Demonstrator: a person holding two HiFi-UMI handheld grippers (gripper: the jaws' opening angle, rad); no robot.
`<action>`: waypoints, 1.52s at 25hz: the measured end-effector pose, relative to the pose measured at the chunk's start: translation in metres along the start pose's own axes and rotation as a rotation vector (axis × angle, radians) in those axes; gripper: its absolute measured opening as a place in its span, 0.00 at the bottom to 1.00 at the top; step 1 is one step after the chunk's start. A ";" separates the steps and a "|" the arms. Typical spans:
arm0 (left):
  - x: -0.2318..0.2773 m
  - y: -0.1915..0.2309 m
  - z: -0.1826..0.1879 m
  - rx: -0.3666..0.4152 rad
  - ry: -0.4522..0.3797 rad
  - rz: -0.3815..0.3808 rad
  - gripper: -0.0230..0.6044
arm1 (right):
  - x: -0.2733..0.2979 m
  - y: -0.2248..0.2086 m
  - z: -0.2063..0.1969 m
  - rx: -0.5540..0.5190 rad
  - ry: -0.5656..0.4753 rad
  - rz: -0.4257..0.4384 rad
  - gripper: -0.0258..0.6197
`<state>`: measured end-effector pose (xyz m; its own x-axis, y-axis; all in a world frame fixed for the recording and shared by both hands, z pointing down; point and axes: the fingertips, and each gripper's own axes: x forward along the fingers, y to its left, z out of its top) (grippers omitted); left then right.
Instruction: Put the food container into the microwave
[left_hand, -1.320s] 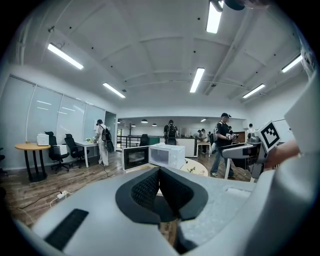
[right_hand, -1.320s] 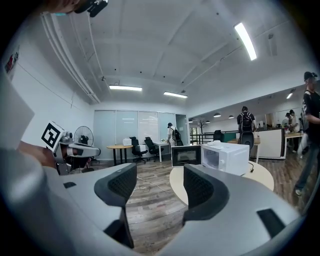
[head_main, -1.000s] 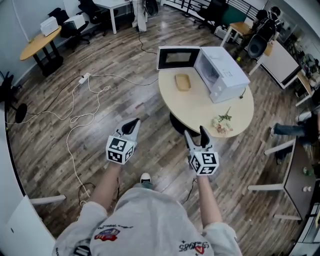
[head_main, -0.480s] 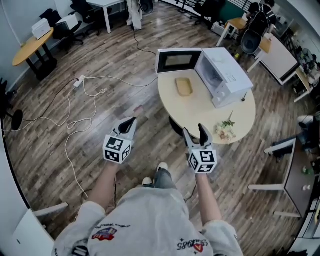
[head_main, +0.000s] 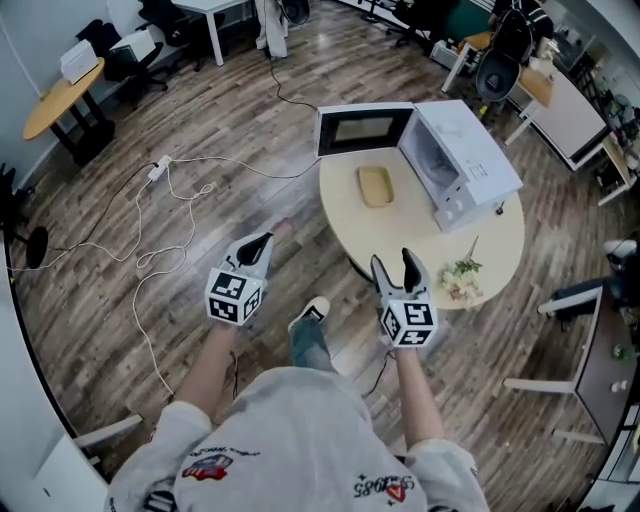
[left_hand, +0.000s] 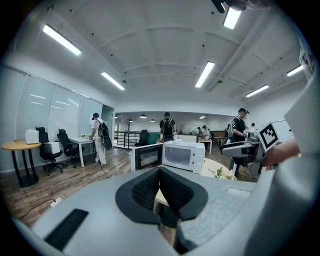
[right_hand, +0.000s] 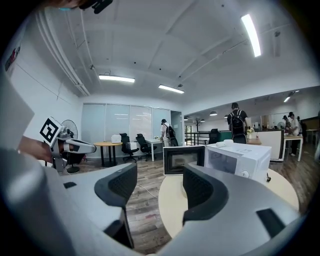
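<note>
A tan food container (head_main: 376, 185) lies on the round beige table (head_main: 420, 240), just in front of the white microwave (head_main: 465, 160), whose door (head_main: 363, 129) hangs open to the left. The microwave (left_hand: 182, 154) also shows in the left gripper view, and the microwave (right_hand: 237, 156) in the right gripper view with its door (right_hand: 183, 159). My left gripper (head_main: 259, 245) is held over the floor left of the table, jaws together and empty. Near the table's front edge my right gripper (head_main: 396, 268) is open with nothing between its jaws. Both are well short of the container.
A sprig of flowers (head_main: 462, 279) lies on the table's near right. White cables (head_main: 165, 215) trail across the wood floor at the left. Desks, office chairs and several people stand around the room. A round side table (head_main: 60, 85) is at far left.
The person has stepped forward: table and microwave sit slightly lower and nearer in the head view. Both grippers keep about the same pose and state.
</note>
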<state>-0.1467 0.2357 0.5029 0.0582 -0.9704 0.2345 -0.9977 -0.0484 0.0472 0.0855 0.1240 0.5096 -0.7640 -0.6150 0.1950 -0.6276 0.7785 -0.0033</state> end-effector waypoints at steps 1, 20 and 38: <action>0.013 0.003 0.003 0.009 0.004 -0.009 0.04 | 0.011 -0.008 -0.002 -0.010 0.006 -0.004 0.46; 0.274 0.092 0.101 0.057 -0.014 -0.134 0.04 | 0.230 -0.150 0.056 0.050 -0.016 -0.090 0.46; 0.411 0.068 0.132 0.064 -0.028 -0.331 0.04 | 0.266 -0.223 0.067 0.058 -0.007 -0.207 0.46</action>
<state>-0.1954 -0.1976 0.4738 0.3792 -0.9057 0.1897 -0.9251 -0.3758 0.0551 0.0120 -0.2216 0.4966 -0.6187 -0.7623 0.1901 -0.7787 0.6271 -0.0199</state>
